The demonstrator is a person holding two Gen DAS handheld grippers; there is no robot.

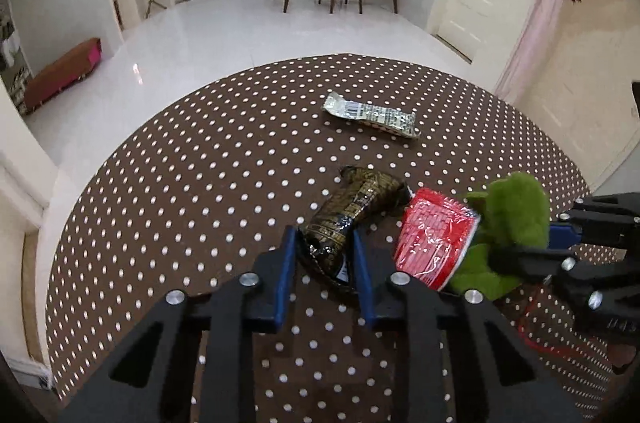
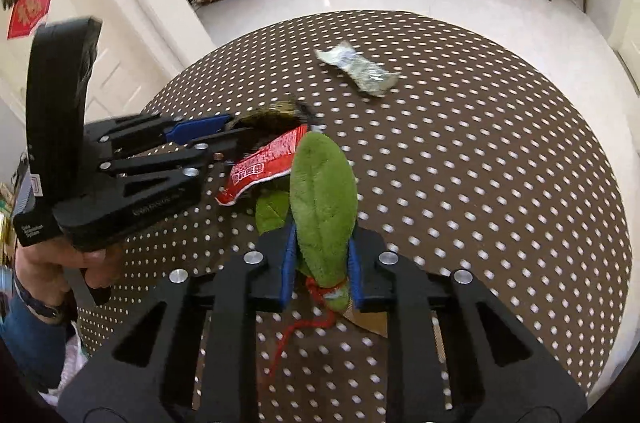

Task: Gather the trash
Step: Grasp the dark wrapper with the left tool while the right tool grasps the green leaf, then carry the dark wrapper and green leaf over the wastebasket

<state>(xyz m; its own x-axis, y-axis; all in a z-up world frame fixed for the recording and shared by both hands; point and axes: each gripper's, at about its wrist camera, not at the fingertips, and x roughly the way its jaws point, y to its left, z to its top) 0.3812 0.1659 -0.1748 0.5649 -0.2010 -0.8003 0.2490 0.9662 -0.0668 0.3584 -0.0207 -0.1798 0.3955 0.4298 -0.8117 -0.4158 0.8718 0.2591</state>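
The left tongs [image 1: 325, 259] are clenching the dark wrapper [image 1: 352, 211], just left of the red wrapper [image 1: 434, 239] on the dotted tabletop [image 1: 200, 183]. The right tongs [image 2: 322, 263] are gripping the green plush leaf [image 2: 322, 191] touching that red wrapper. The silver wrapper [image 1: 372, 115] is lying beyond it. Pickup looks underway; lifting both clear likely follows.

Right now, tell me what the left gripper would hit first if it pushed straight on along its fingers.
The left gripper is already shut on the black wrapper, so that goes with it. Beyond, probably the dotted tablecloth, since it points downward; the silver wrapper lies farther off.
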